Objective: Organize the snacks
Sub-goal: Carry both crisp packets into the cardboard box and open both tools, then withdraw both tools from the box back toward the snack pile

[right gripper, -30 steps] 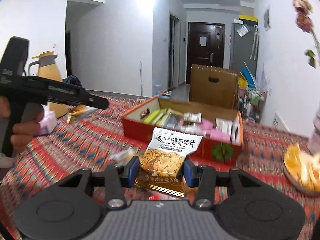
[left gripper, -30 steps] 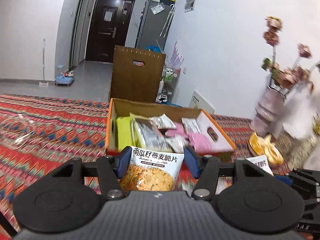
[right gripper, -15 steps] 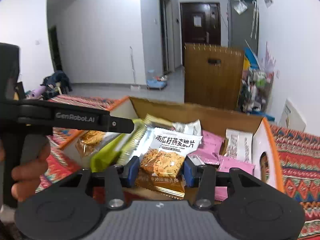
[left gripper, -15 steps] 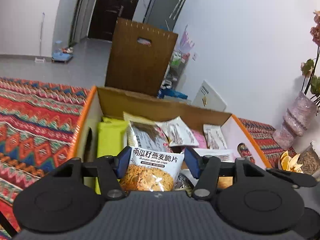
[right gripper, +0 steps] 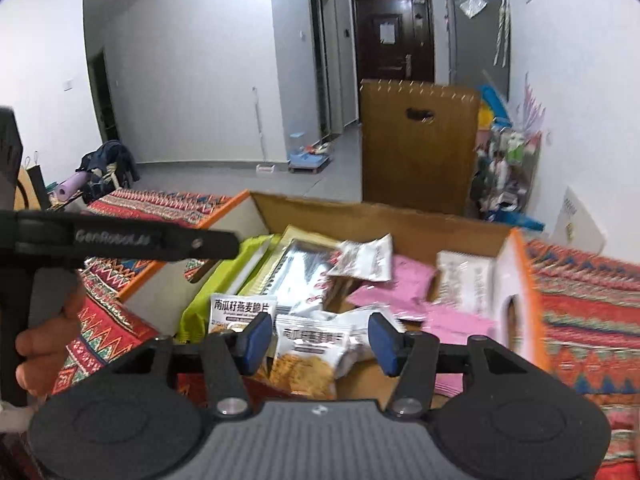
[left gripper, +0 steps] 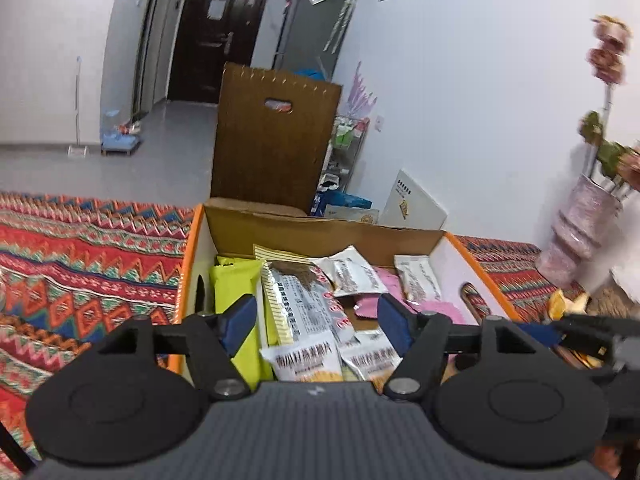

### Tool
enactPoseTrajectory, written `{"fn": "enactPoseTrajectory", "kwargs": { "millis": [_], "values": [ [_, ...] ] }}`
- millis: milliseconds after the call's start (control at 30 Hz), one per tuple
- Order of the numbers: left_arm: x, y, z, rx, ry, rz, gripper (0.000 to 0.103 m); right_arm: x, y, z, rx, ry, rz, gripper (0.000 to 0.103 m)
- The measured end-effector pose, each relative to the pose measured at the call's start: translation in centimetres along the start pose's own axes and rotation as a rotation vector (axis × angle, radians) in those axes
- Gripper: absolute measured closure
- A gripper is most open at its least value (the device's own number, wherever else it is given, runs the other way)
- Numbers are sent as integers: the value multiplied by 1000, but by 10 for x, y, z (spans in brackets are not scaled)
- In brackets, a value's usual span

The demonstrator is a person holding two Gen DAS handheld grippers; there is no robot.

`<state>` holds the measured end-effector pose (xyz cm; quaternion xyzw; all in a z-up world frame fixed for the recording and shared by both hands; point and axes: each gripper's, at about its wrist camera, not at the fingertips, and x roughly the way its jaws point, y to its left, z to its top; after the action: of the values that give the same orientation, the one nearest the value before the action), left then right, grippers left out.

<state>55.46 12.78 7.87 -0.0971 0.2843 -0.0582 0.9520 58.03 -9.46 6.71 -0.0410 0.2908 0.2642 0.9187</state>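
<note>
Patterned red tablecloth [left gripper: 80, 248]; brown cardboard panel [left gripper: 274, 140]; dark door [right gripper: 392, 36]; pink vase [left gripper: 576, 236]

Open orange-rimmed cardboard box [left gripper: 436, 236] sits on the red zigzag-patterned tablecloth [left gripper: 80, 256]. Inside, at left: long yellow-green wrapper [left gripper: 236, 280] against the left wall. Just right of it: silver printed snack bag [left gripper: 296, 300]. Far centre: small white sachet [left gripper: 354, 274]. Right part: pink packets [right gripper: 404, 280], with a white packet [left gripper: 418, 280] near the right wall. Near edge: two white oat-crisp packets side by side, one left [right gripper: 242, 308], one right [right gripper: 312, 354]. Behind the box: brown board with a handle slot [left gripper: 276, 140]. Right of the box: pale pink vase [left gripper: 576, 236].
</note>
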Motion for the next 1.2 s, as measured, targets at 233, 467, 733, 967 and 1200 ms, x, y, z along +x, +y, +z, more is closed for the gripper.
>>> {"fn": "enactPoseTrajectory", "kwargs": {
  "millis": [233, 467, 733, 967, 1200],
  "values": [
    [-100, -18, -31, 88, -36, 17, 23, -92, 8, -25, -48, -33, -68, 41],
    [-205, -37, -86, 168, -85, 49, 13, -183, 29, -80, -95, -58, -128, 28],
    [-293, -47, -174, 141, -93, 53, 7, -254, 68, -165, -73, -70, -157, 16],
    [-324, -56, -243, 106, -39, 110, 7, -290, 97, -234, 13, -43, -128, 12],
    [-324, -56, -269, 68, 23, 110, 7, -292, 100, -278, 73, 36, -149, 12]
  ]
}}
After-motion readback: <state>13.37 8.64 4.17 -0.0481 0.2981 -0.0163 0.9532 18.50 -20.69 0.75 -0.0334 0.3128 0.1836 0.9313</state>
